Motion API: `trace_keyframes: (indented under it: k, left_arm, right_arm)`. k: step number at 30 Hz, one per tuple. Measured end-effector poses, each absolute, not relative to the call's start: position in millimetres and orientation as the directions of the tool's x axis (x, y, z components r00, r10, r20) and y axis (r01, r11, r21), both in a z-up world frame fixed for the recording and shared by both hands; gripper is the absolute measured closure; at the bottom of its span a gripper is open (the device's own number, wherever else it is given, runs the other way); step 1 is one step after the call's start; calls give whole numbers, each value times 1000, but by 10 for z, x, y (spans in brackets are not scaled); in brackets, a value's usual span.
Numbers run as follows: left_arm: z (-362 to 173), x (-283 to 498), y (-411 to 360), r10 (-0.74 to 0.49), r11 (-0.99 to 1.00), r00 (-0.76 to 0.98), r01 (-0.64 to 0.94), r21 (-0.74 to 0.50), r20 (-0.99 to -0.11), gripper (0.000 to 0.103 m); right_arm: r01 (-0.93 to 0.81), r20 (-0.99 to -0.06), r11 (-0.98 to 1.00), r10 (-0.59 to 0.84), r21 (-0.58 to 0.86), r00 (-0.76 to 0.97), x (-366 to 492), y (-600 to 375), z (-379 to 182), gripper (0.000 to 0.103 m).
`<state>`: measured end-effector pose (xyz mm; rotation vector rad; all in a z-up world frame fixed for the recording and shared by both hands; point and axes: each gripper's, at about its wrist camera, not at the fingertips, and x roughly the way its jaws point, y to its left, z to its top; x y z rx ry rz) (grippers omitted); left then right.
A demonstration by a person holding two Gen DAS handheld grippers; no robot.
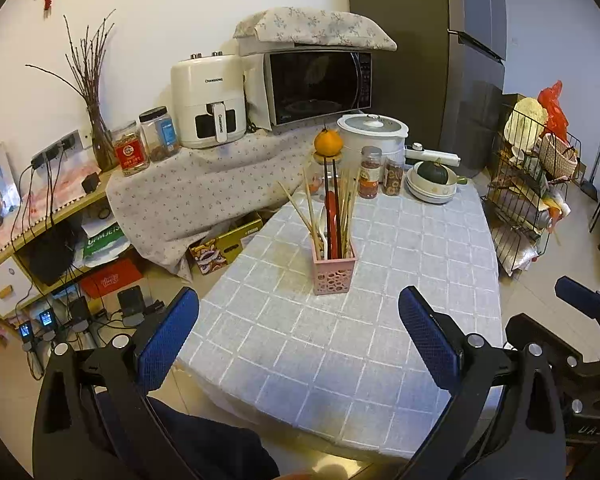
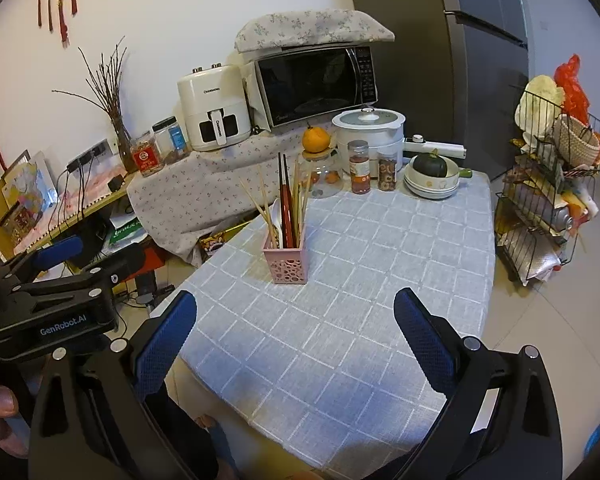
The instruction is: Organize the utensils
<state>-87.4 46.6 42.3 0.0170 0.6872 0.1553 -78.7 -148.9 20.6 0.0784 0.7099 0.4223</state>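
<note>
A pink perforated utensil holder [image 1: 334, 274] stands upright near the middle of the grey checked tablecloth [image 1: 400, 320]. It also shows in the right wrist view [image 2: 286, 264]. It holds several wooden chopsticks [image 1: 300, 210], dark red-and-black chopsticks [image 1: 333, 216] and a white spoon [image 1: 321, 224]. My left gripper [image 1: 300, 312] is open and empty, above the table's near edge, short of the holder. My right gripper [image 2: 296, 316] is open and empty, also short of the holder. The left gripper's body shows at the left of the right wrist view [image 2: 52, 300].
At the table's far end stand a white rice cooker [image 1: 374, 136], two spice jars [image 1: 370, 172], a clear jar topped by an orange [image 1: 328, 142] and stacked bowls with a green squash [image 1: 432, 180]. A cloth-covered cabinet with air fryer and microwave lies left, a wire rack [image 1: 532, 184] right.
</note>
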Motion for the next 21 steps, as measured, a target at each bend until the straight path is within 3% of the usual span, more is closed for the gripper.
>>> trace_keyframes:
  k: [21]
  left_arm:
    - [408, -870, 508, 149, 988, 754, -139, 66, -639, 7]
  right_arm:
    - [-304, -630, 933, 355, 191, 691, -779, -1480, 256, 7]
